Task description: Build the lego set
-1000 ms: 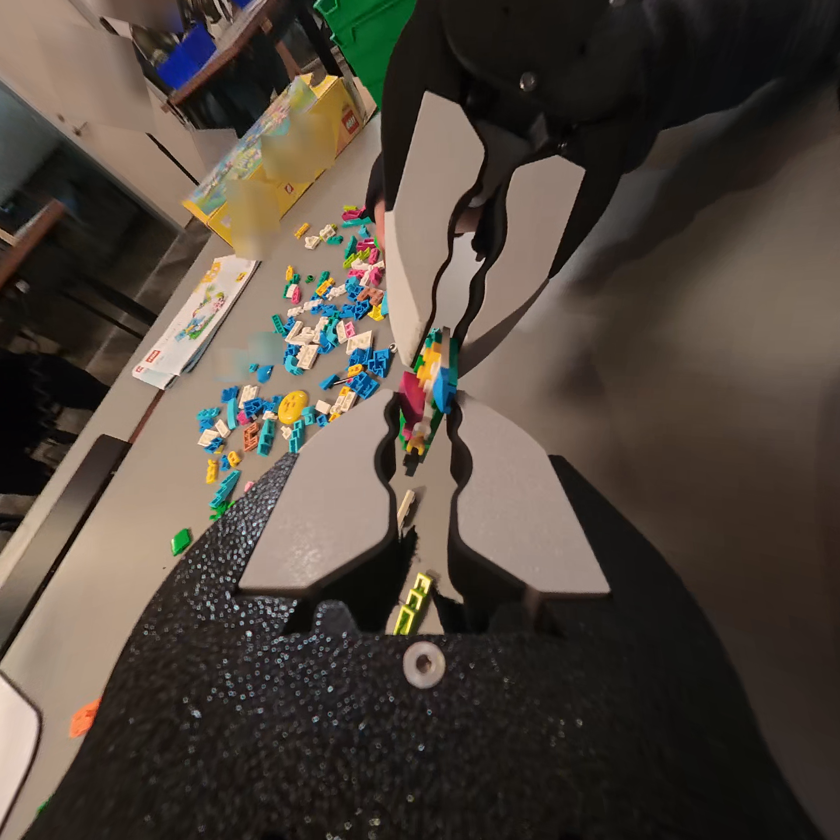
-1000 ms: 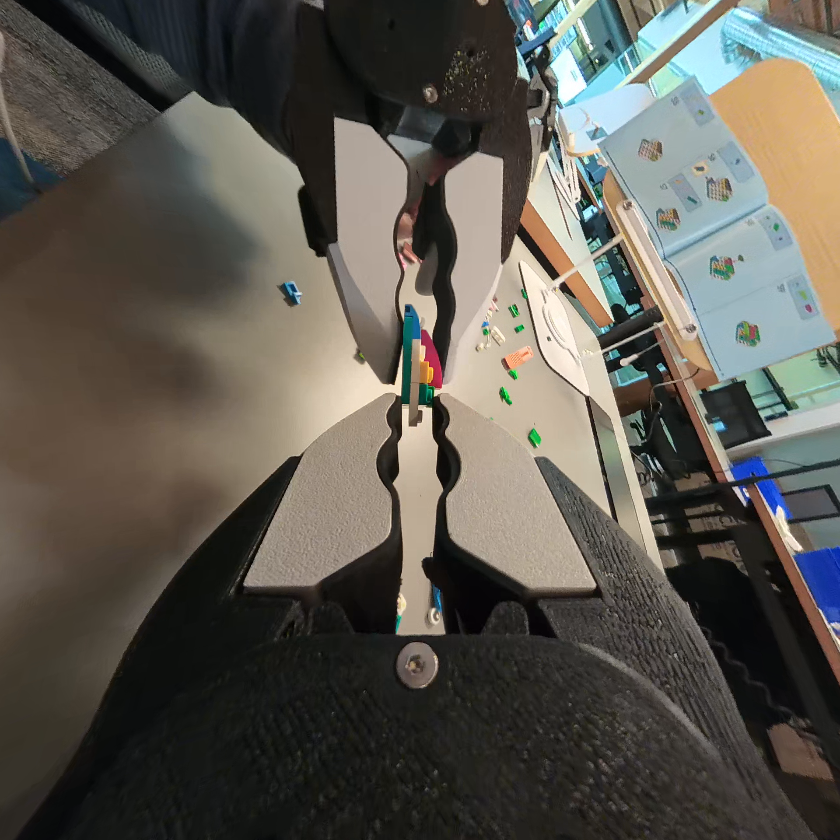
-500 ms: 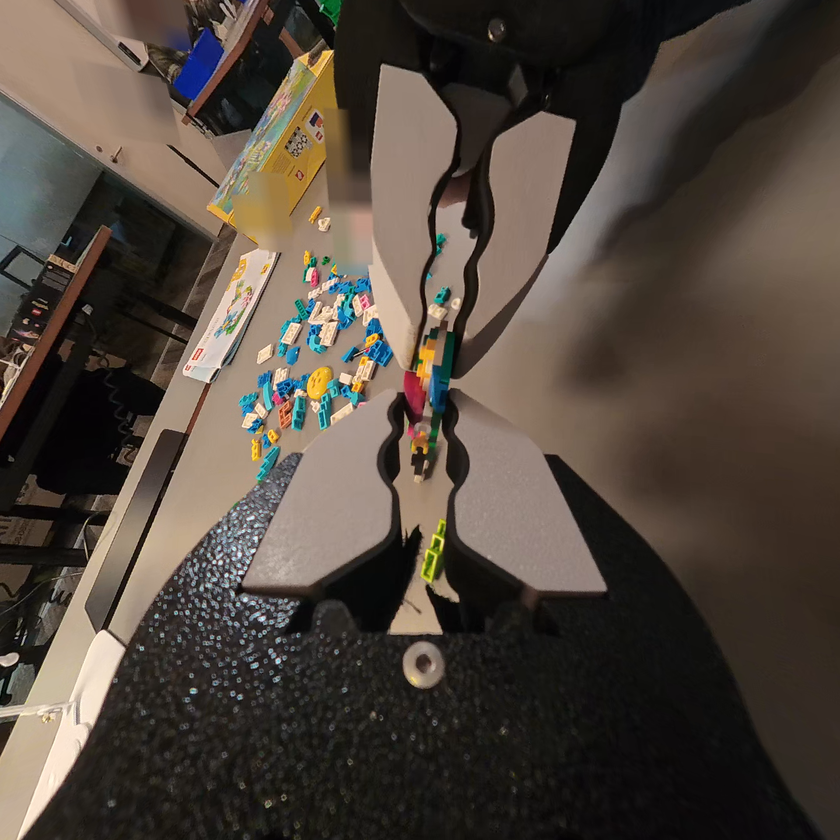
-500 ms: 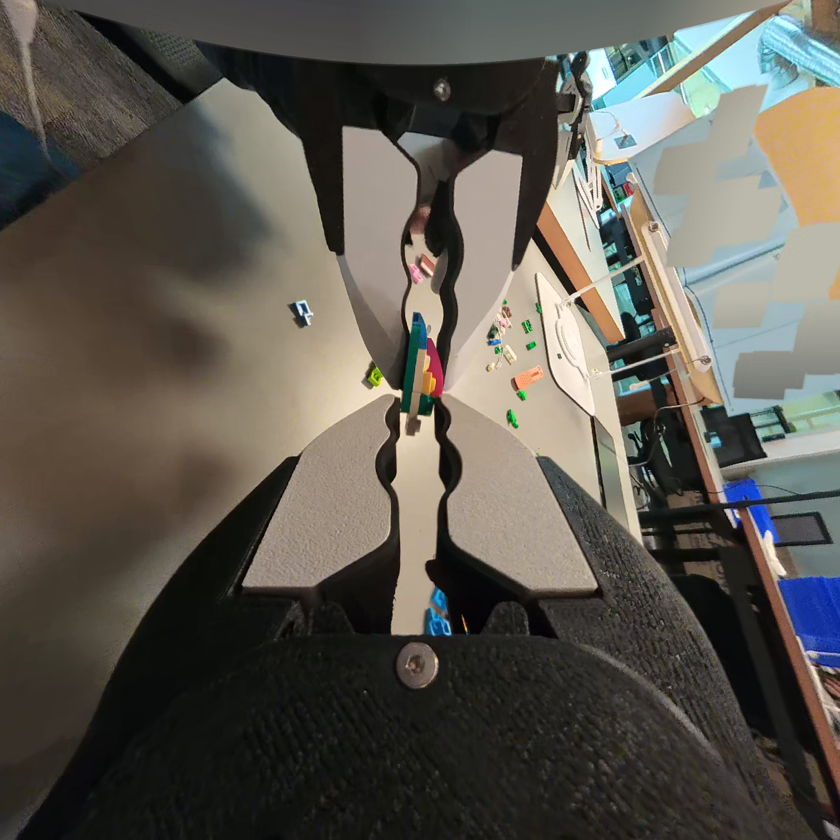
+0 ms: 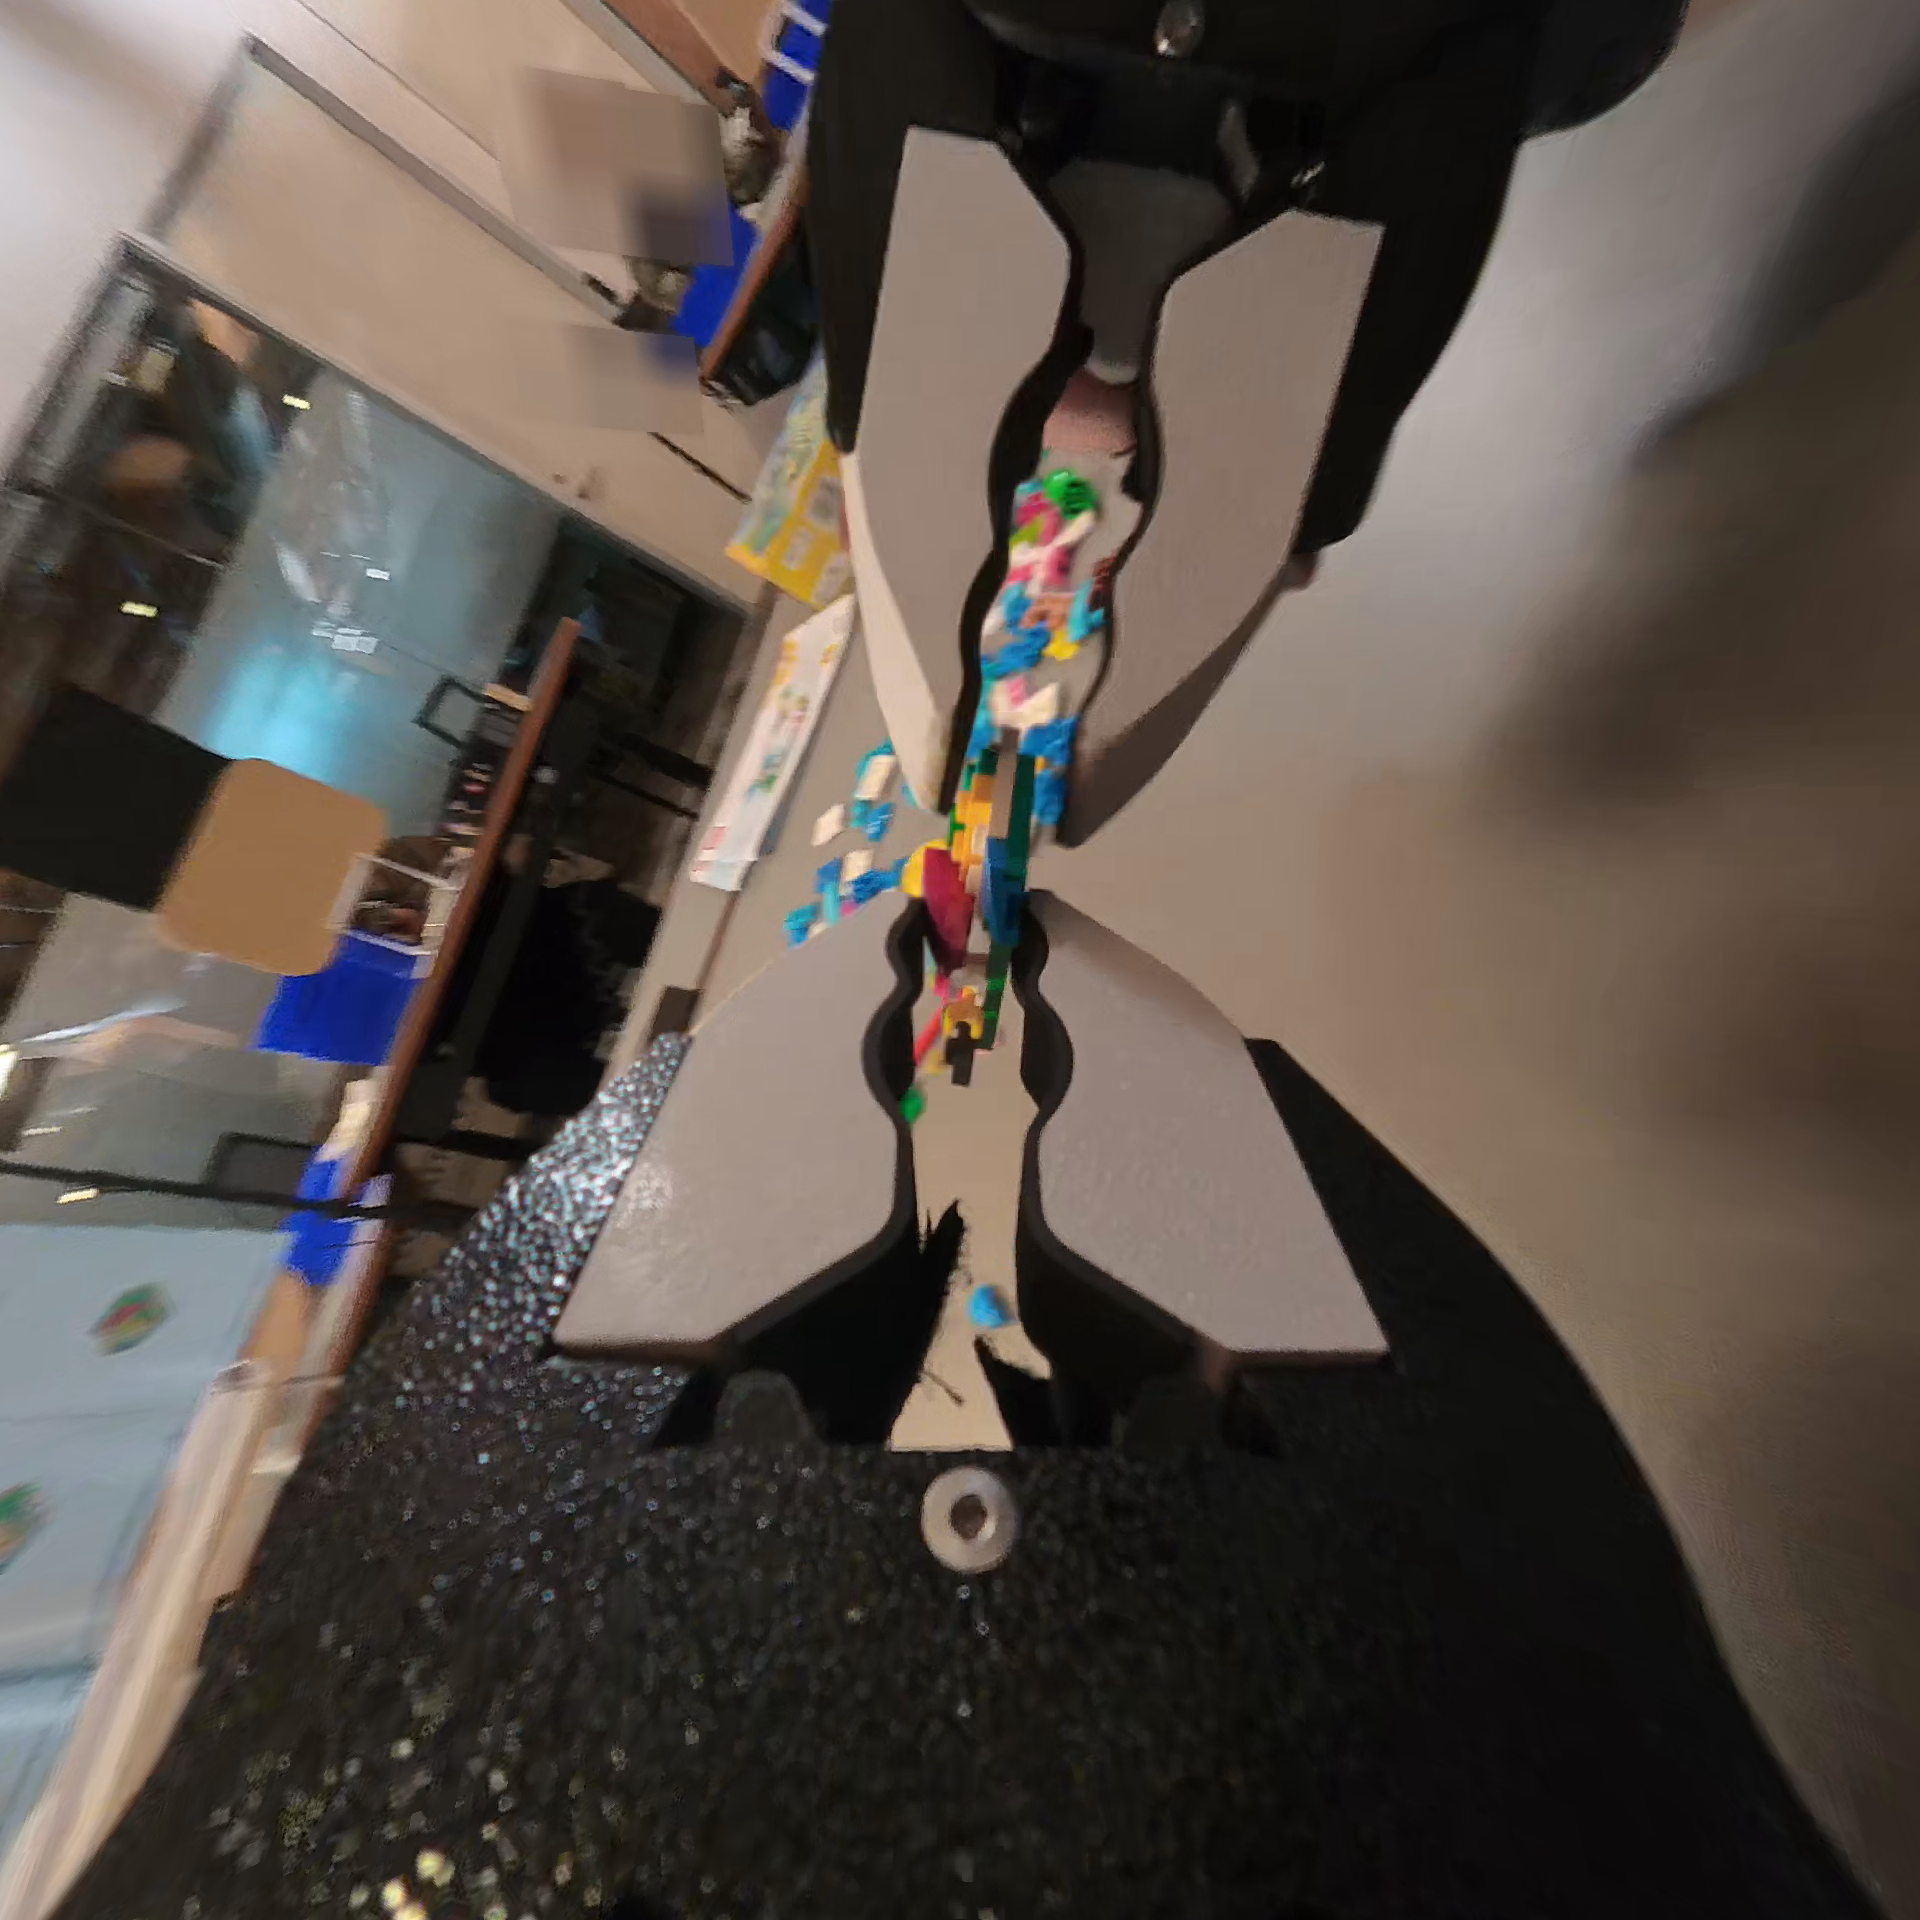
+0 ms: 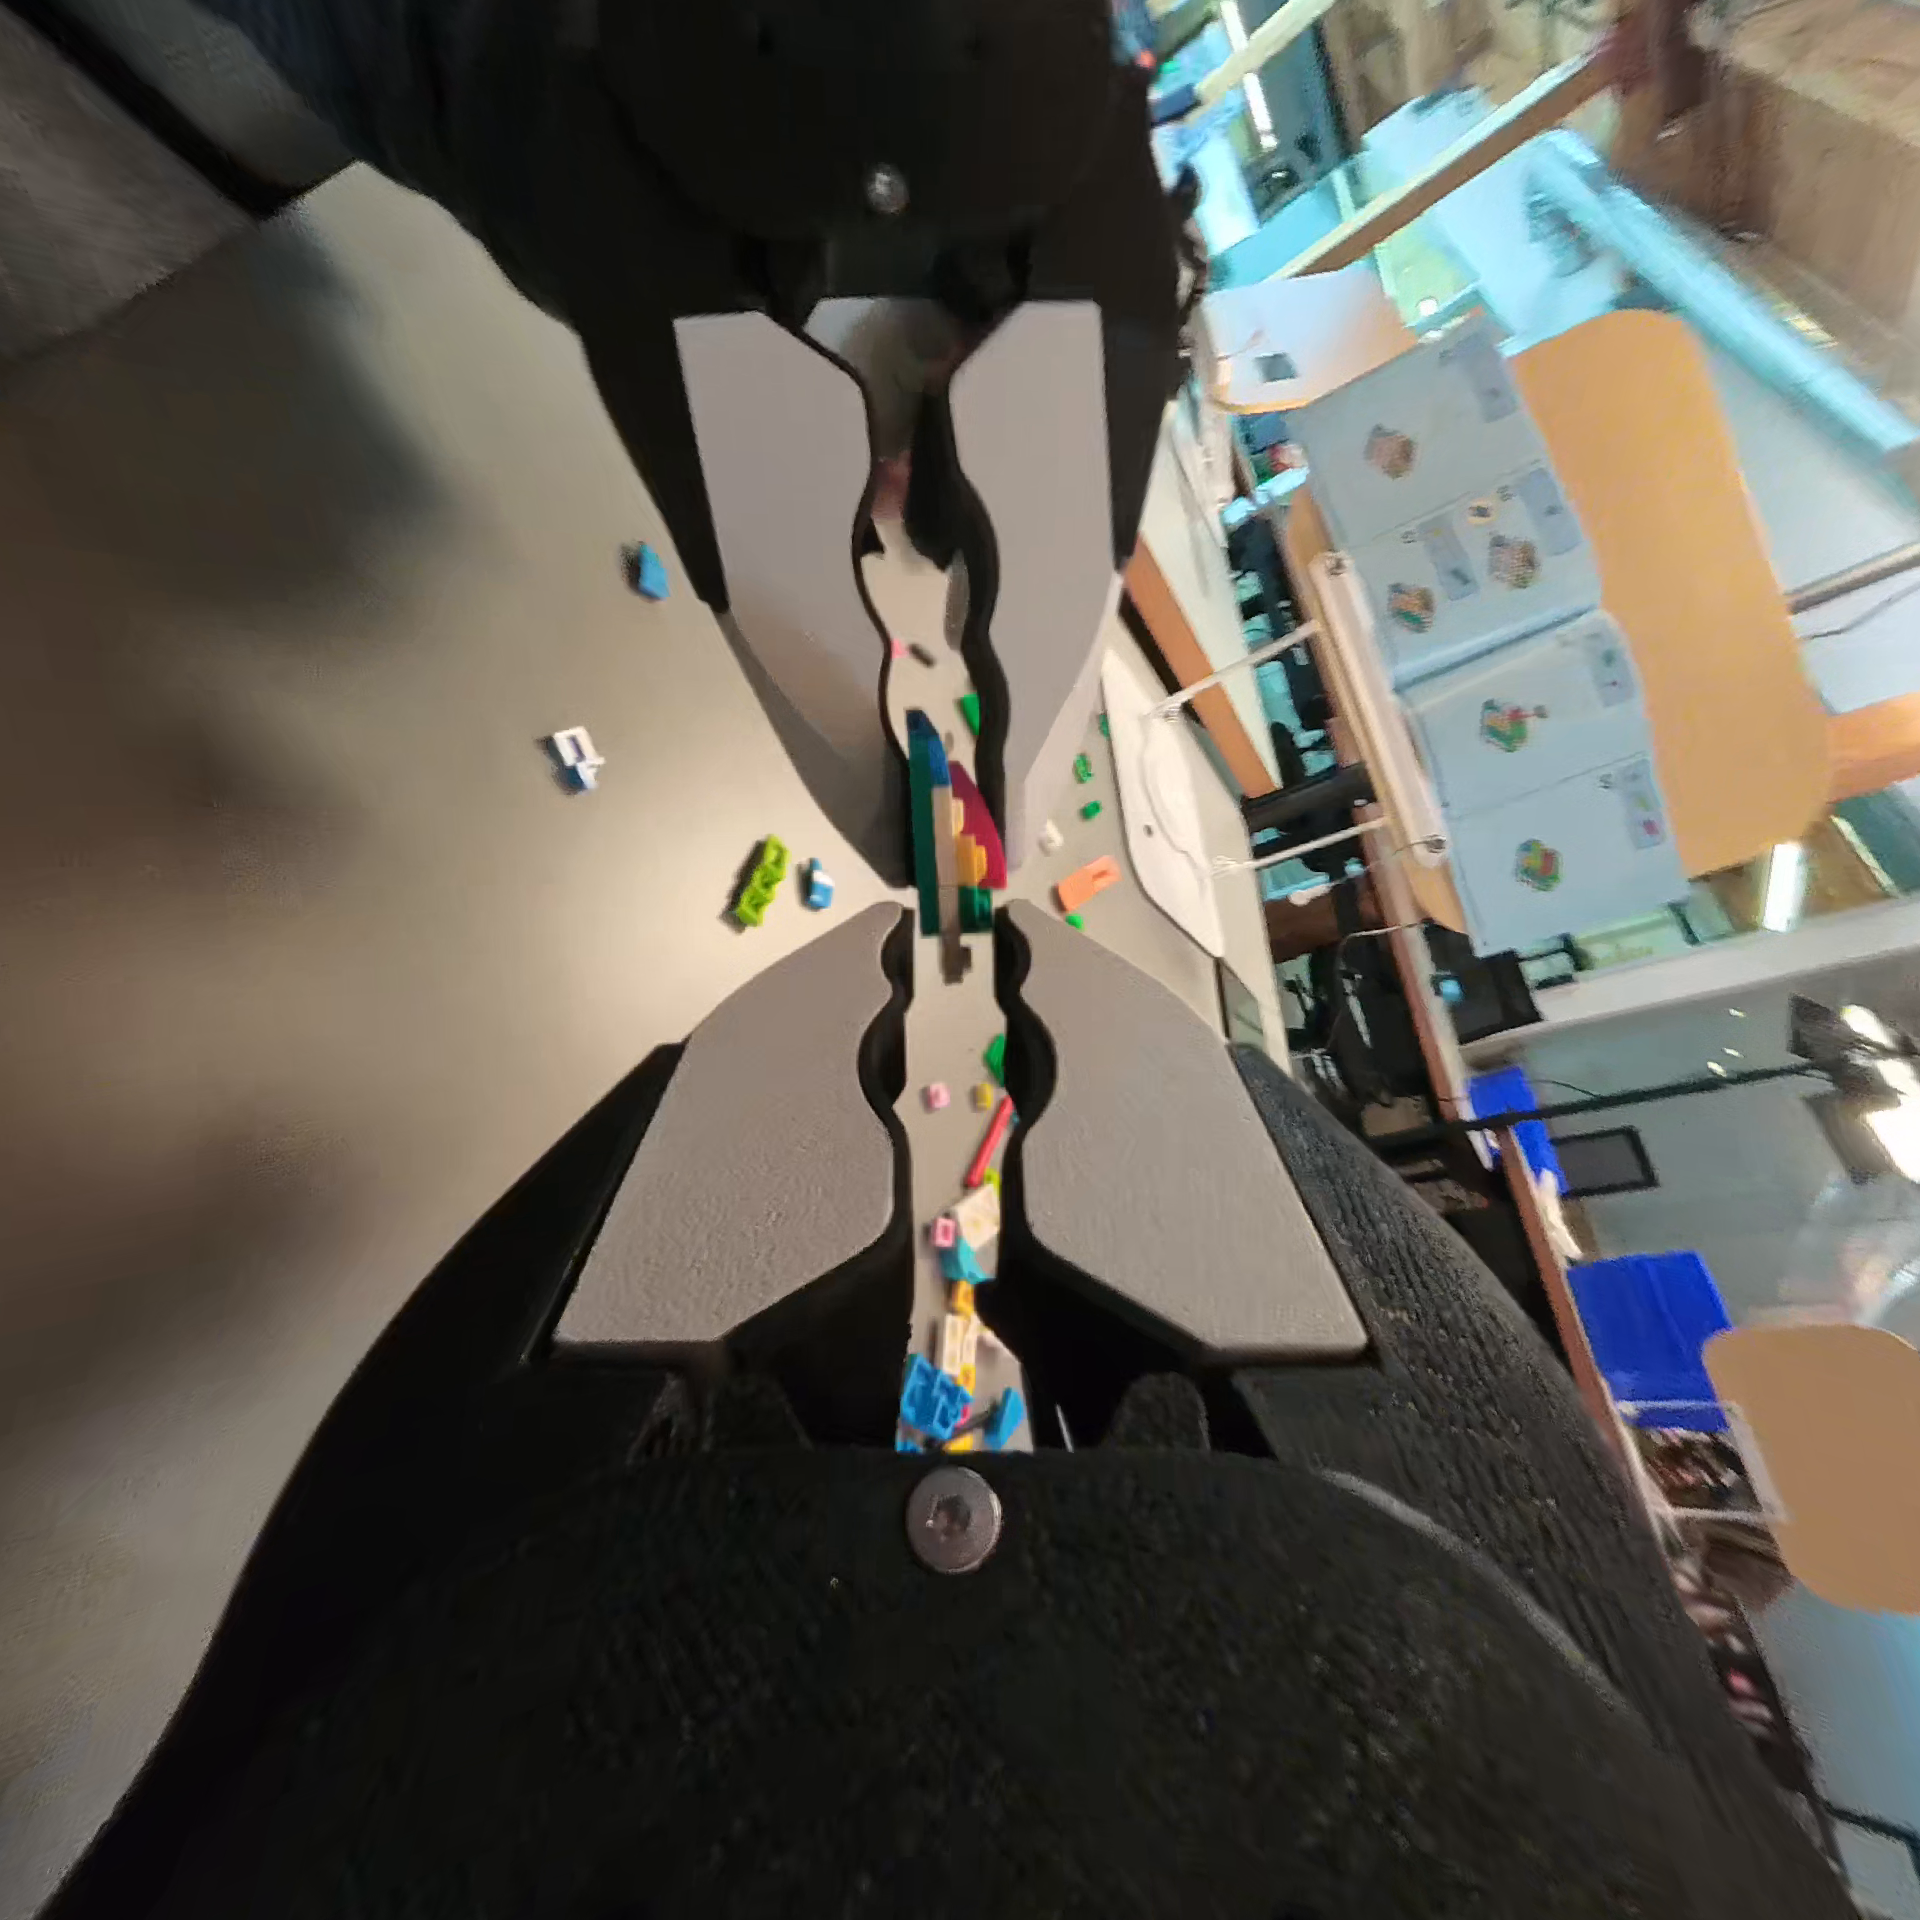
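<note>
Both grippers, left point(image 5: 971, 914) and right point(image 6: 951, 914), still clamp model point(image 6: 951, 831); views swung, build being reoriented.

no legible writing, box and booklets blurred

Office — desks point(image 6: 1195, 582), glass partitions point(image 5: 343, 582).

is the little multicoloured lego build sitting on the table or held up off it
Held up. The multicoloured lego build is pinched from opposite ends by the right gripper and left gripper, with the grey table behind it.
</note>
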